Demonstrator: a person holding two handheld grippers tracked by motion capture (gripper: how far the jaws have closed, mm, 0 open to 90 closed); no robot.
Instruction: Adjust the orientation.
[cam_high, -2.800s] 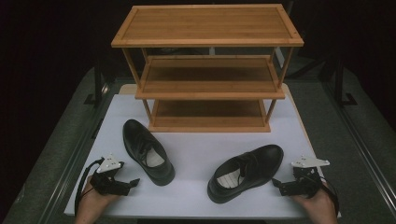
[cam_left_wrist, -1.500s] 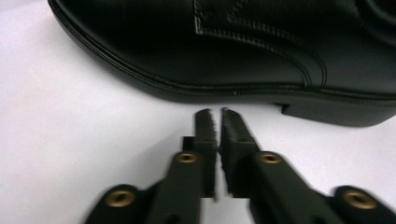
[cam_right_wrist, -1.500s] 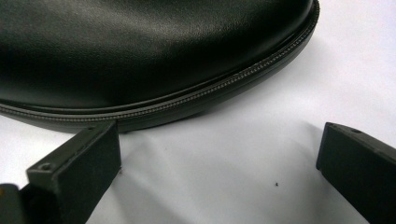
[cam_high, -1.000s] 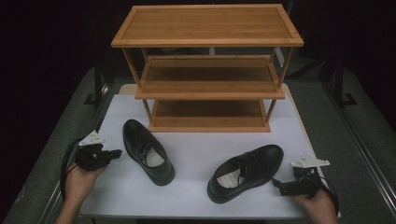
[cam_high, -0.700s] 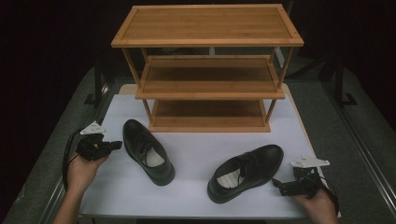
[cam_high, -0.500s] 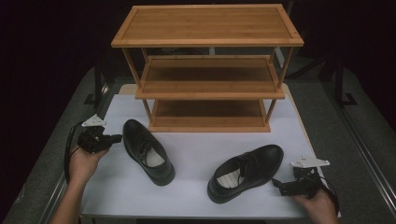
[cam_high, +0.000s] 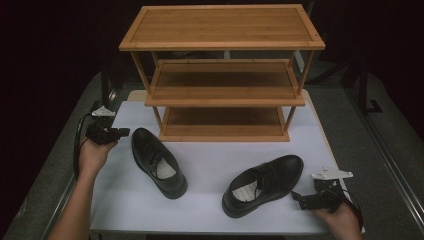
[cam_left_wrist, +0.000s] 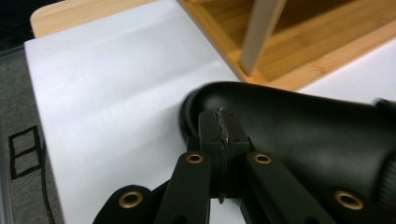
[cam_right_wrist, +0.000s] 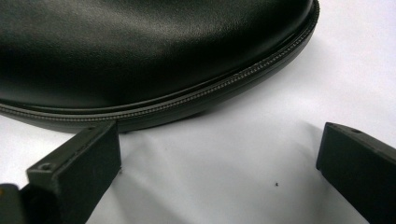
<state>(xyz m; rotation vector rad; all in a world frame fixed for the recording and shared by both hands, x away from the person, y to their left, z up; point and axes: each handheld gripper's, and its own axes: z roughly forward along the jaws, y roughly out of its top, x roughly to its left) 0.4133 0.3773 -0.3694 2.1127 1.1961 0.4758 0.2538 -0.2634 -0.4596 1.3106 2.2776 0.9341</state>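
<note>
Left shoe (cam_high: 159, 162) just beyond left gripper's (cam_high: 123, 132) fingers.

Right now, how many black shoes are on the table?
2. One shoe lies at the left, near the left gripper. The other shoe lies at the right, beside the right gripper. The rack's shelves look bare.

The right gripper (cam_right_wrist: 219, 172) is seen with its two black jaws set wide apart over a white table surface (cam_right_wrist: 261, 140). A black leather shoe (cam_right_wrist: 140, 51) with a stitched welt is positioned just beyond the left-hand jaw.
</note>
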